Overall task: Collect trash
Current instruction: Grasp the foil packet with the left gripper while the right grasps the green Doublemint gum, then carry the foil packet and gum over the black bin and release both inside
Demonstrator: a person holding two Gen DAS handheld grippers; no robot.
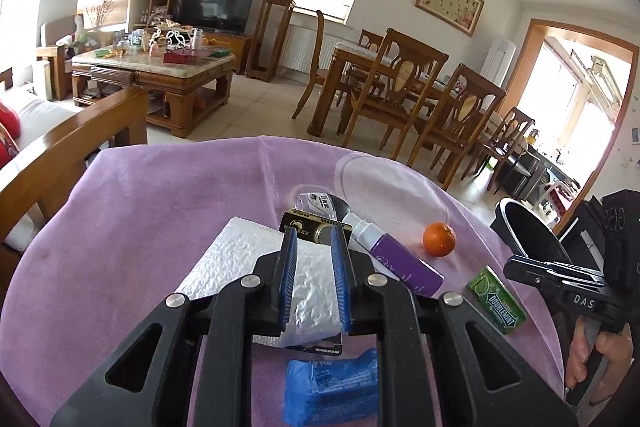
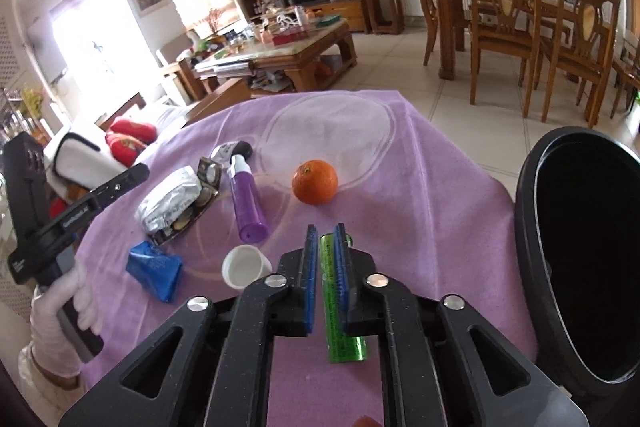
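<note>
My left gripper [image 1: 314,239] is shut on a crumpled white paper towel [image 1: 312,291] that lies over a black battery card [image 1: 316,225] on the purple cloth [image 1: 140,211]. The right wrist view shows that gripper [image 2: 132,175] from the side, at the towel [image 2: 168,203]. My right gripper [image 2: 326,231] is open, low over a green gum pack [image 2: 340,339] lying flat on the cloth [image 2: 420,207]. Its right finger covers part of the pack, and the pads do not press on it. In the left wrist view this gripper [image 1: 516,267] hangs just right of the pack [image 1: 498,301].
An orange [image 2: 315,181], a purple spray bottle [image 2: 248,203], its white cap [image 2: 244,265] and a blue packet [image 2: 154,269] lie on the cloth. A black bin [image 2: 580,259] stands open at the table's right edge. Wooden chairs and a sofa surround the table.
</note>
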